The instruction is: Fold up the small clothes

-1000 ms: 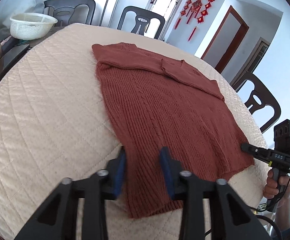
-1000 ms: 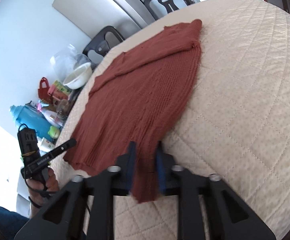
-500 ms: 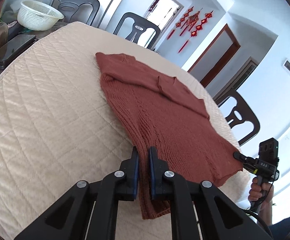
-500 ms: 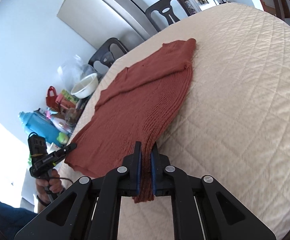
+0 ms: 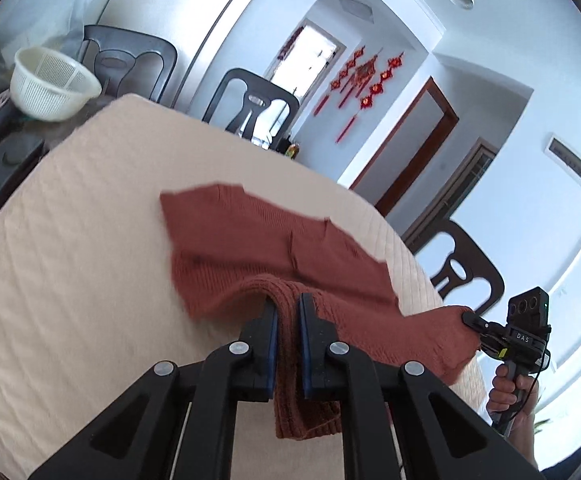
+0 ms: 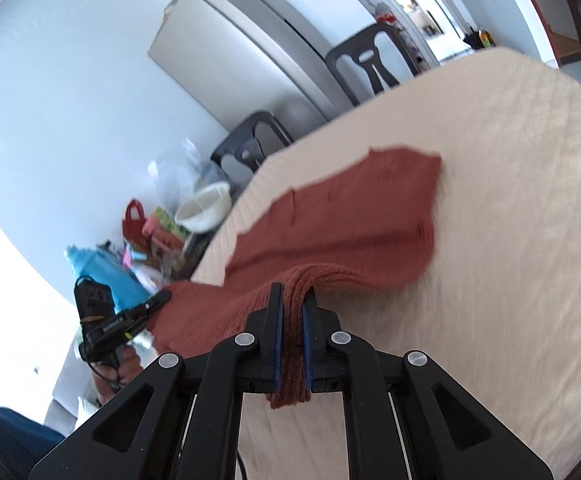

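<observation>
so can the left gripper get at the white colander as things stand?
Probably not. The left gripper is shut on the sweater hem, so it isn't free, and the colander sits off the far-left edge of the quilted table, a long way off.

Quilted cream table [image 5: 70, 280] with a rust knit sweater [image 5: 258, 248] on it.

The sweater's far part lies flat on the cream cover ahead of the fingers, its top edge farthest away; the near hem is raised off the surface at the fingertips, draping down between them. Bare quilting spreads to the left of the fingers in the left view and to the right of them in the right view [image 6: 510, 240], where the sweater [image 6: 370, 208] runs ahead and leftward.
</observation>
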A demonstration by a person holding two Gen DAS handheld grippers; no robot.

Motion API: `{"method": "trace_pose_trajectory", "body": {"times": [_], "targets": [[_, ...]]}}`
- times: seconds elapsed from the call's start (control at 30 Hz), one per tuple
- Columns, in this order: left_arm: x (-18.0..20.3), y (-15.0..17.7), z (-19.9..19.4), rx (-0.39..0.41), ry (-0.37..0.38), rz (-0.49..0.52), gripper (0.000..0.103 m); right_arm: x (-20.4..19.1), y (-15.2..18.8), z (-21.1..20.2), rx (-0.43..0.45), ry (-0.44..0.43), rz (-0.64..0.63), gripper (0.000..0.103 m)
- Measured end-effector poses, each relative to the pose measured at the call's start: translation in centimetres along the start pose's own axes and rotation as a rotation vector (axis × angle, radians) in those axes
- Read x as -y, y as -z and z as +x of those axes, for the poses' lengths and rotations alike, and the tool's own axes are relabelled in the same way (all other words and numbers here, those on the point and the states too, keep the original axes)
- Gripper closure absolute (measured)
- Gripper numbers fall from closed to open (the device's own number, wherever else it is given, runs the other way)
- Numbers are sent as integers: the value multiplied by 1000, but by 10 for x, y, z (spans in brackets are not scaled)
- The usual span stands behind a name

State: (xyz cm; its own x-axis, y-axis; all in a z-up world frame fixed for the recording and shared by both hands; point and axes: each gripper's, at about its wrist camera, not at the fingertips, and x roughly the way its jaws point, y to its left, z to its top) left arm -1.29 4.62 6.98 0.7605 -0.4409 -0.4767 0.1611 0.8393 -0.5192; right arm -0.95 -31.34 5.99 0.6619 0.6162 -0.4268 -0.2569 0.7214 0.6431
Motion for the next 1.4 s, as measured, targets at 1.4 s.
{"method": "trace_pose_trajectory", "body": {"times": [1.4], "targets": [[-80,-102,151,-61,-90,-216,70,106,-125,123,20,-5,306,63]]}}
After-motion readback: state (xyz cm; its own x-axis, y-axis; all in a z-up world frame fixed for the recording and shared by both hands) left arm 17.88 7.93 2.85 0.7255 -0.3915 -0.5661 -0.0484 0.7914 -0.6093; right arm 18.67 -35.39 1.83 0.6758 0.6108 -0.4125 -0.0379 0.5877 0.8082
